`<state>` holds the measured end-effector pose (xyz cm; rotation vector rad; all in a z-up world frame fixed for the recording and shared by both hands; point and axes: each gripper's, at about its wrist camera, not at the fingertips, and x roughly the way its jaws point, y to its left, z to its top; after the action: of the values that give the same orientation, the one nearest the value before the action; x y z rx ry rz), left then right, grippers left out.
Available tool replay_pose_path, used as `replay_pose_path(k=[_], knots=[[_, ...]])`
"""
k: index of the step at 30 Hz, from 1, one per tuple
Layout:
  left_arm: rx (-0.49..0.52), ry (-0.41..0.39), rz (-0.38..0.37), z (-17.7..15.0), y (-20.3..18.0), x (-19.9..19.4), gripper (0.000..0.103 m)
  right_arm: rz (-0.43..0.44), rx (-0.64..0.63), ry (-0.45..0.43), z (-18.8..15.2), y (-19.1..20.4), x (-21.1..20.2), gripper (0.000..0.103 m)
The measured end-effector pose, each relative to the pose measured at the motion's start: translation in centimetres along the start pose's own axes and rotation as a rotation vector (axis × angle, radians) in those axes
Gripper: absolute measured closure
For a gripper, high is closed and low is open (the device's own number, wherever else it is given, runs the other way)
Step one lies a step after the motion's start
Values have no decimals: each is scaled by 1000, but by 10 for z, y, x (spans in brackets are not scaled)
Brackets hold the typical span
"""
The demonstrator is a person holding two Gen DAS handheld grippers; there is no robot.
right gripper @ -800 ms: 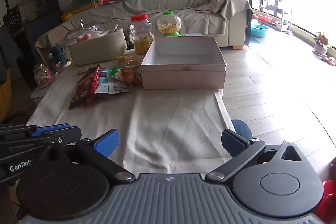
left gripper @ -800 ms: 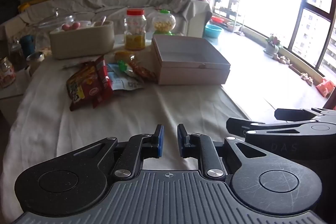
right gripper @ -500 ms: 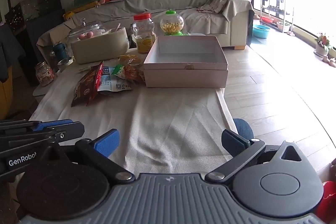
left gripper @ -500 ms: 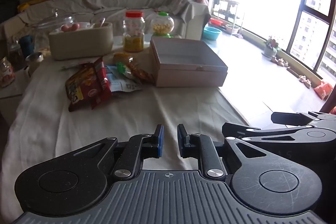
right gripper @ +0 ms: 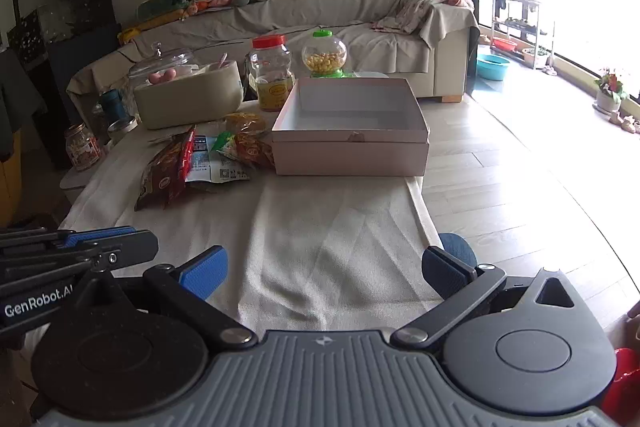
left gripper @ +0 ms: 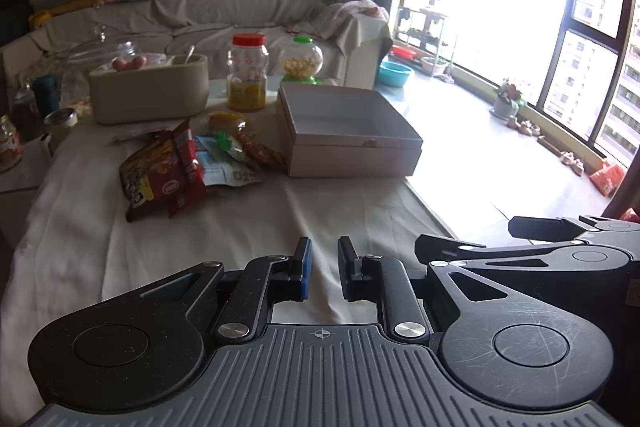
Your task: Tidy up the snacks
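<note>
Toward the far right corner of the cloth-covered table [right gripper: 332, 227] stands the open pink box [right gripper: 352, 131], nothing visible inside; just to its left, touching its side, lies the heap of snack packets [right gripper: 200, 163] — a red-and-yellow bag [left gripper: 160, 175], a pale blue one [left gripper: 224, 167], a green-tipped one against the box wall. Both tongs hang over the near edge, well apart from all of it. The left gripper [left gripper: 322, 273] has its jaws drawn nearly together with nothing between them; the right gripper [right gripper: 324, 269] stands spread wide, also bare. Nothing is sorted yet, I'd judge. Risks: the packets overlap, so pinching one may drag its neighbours; slick film could slip free; a careless reach might shove the light box over the table's far right edge
</note>
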<state>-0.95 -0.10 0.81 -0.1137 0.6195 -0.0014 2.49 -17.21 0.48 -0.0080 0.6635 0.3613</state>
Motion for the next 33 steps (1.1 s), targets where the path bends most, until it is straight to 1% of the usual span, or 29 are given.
replay_pose_path(k=[33], knots=[[-12,34,17,-3,3,4,85,8,15,10,0,-4,3,0]])
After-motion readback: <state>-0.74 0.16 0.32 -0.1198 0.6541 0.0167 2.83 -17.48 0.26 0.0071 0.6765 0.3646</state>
